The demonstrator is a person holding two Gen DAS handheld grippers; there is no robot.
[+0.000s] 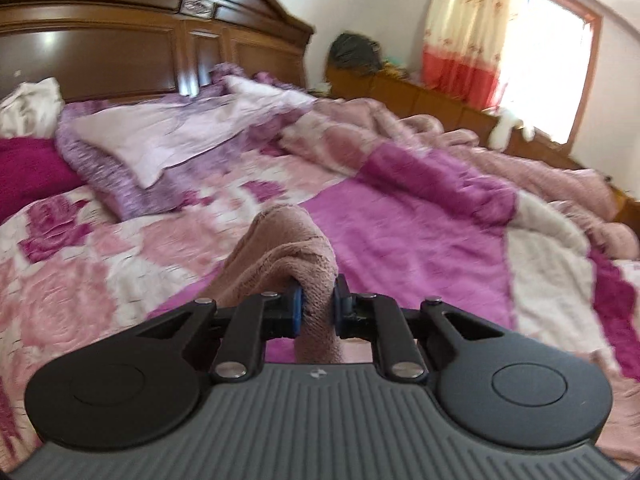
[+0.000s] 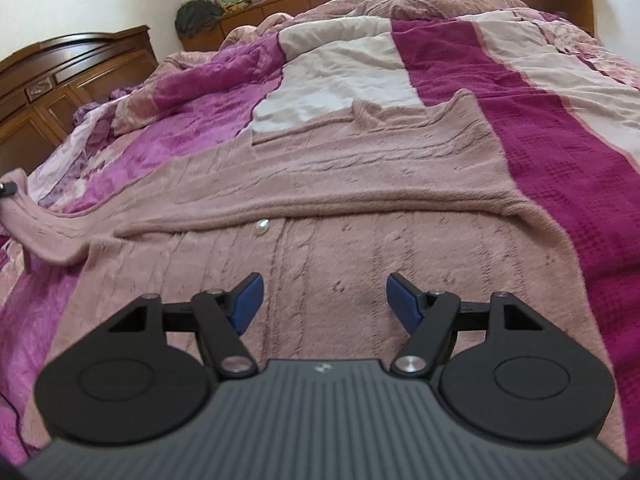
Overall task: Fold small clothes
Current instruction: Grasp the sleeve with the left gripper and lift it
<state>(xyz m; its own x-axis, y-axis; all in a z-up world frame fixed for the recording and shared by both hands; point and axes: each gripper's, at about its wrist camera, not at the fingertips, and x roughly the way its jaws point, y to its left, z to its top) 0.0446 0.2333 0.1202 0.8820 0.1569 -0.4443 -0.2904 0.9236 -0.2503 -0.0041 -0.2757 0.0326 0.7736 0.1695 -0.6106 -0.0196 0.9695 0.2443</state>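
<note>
Patchwork bed (image 2: 540, 128), pink cardigan (image 2: 340, 184) spread flat

A dark wooden headboard (image 1: 120, 40) stands against white walls, with daylight through a curtained window (image 1: 560, 60).

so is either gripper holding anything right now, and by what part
The left gripper pinches the pink knit sweater by a bunched sleeve end. The right gripper holds nothing, jaws open above it.

A sweater (image 2: 320, 184) is being spread on the bedspread (image 2: 560, 140) under and ahead of the right tongs (image 2: 324, 304). Its sleeve (image 1: 292, 248) is being pinched in the left tongs (image 1: 318, 308), with a pillow (image 1: 160, 140) ahead-left and a headboard (image 1: 140, 40) behind it.
</note>
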